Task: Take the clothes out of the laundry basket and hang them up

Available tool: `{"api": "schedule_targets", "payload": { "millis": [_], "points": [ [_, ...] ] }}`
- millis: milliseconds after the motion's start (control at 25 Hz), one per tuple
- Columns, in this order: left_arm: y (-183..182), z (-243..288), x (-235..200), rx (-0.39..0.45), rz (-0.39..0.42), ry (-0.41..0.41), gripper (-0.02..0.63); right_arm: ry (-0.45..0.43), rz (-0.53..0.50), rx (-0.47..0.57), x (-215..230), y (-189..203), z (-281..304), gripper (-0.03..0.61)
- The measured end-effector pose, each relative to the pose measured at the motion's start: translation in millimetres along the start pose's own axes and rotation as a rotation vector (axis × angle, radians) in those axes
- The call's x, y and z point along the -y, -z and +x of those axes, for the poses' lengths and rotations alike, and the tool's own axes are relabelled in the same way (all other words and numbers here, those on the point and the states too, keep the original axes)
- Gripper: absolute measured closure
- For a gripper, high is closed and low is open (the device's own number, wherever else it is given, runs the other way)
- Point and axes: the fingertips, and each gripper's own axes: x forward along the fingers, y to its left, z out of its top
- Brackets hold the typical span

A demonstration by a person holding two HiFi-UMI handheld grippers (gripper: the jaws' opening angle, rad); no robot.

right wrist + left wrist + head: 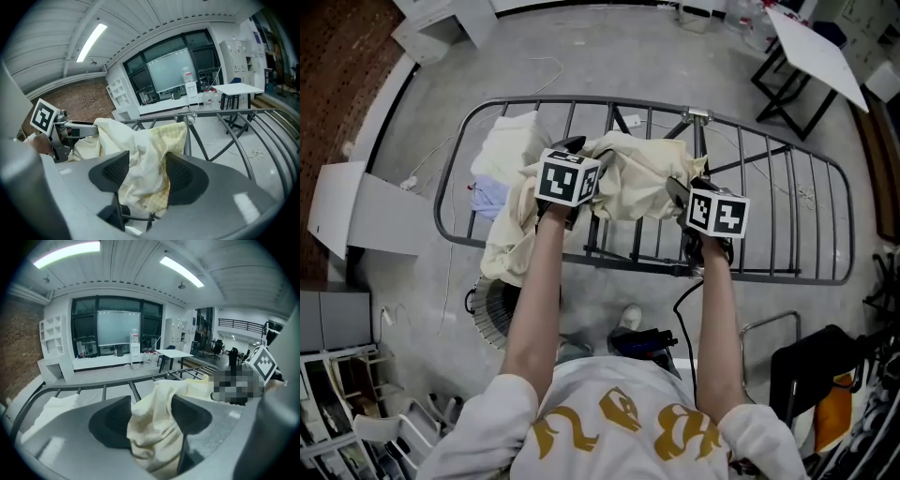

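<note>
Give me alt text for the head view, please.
The left gripper and right gripper each clamp one pale yellow cloth above a grey drying rack, seen from over the person's arms. A white garment lies on the rack's left end, and a basket shows partly beneath it.

Both bare forearms stretched forward, left arm point(536, 300) and right arm point(717, 328) roughly parallel. Left gripper point(151, 417) jaws clamped on pale yellow garment point(149, 444); right gripper point(143, 176) jaws clamped on same garment, grippers near each other
</note>
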Motion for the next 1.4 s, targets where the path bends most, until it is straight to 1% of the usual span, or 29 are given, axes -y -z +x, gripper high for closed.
{"api": "schedule_targets", "payload": {
  "millis": [120, 280, 480, 520, 560, 640, 720, 760, 880, 1040, 1120, 1240, 1400],
  "points": [
    [2.9, -11.5, -3.7, 0.011, -0.014, -0.024, 0.319, 0.014, 0.011, 0.036, 2.3, -4.5, -7.7, 0.302],
    [4.6, -34.8, -13.0, 0.047, -0.015, -0.080, 0.307, 0.017, 0.026, 0.087, -0.1, -11.3, -15.1, 0.304],
    [8.4, -76.2, -13.2, 0.134, -0.111, -0.037, 0.307, -0.004, 0.029, 0.155, -16.7, -11.8, -31.7, 0.318],
    [8.0, -84.9, -13.2, 0.155, -0.119, -0.031, 0.315, -0.011, 0.039, 0.172, -21.9, -12.3, -36.0, 0.327],
    [7.7, -93.8, -12.5, 0.177, -0.124, -0.027, 0.347, -0.022, 0.045, 0.188, -28.2, -11.8, -40.9, 0.349],
    [12.2, -112.3, -8.6, 0.221, -0.140, -0.017, 0.411, -0.049, 0.038, 0.217, -45.4, -6.6, -53.7, 0.433],
    [21.8, -131.7, -4.7, 0.259, -0.162, -0.006, 0.468, -0.092, 0.003, 0.247, -69.9, 0.8, -67.6, 0.538],
    [26.2, -141.3, -3.6, 0.276, -0.168, -0.004, 0.508, -0.114, -0.018, 0.263, -83.4, 3.5, -74.0, 0.551],
    [39.9, -168.1, 1.6, 0.321, -0.173, 0.005, 0.610, -0.142, -0.077, 0.295, -119.1, 15.0, -92.2, 0.549],
    [64.2, -207.8, 11.9, 0.380, -0.211, 0.035, 0.612, -0.123, -0.161, 0.296, -156.1, 41.6, -112.3, 0.551],
    [75.2, -226.4, 11.1, 0.397, -0.235, 0.032, 0.612, -0.112, -0.164, 0.303, -168.6, 49.6, -119.2, 0.551],
    [88.5, -239.0, 10.3, 0.419, -0.298, 0.051, 0.612, -0.096, -0.147, 0.318, -177.3, 55.5, -123.2, 0.551],
    [102.9, -242.0, 10.3, 0.398, -0.307, 0.050, 0.612, -0.079, -0.151, 0.314, -184.1, 63.1, -123.3, 0.551]
  ]
}}
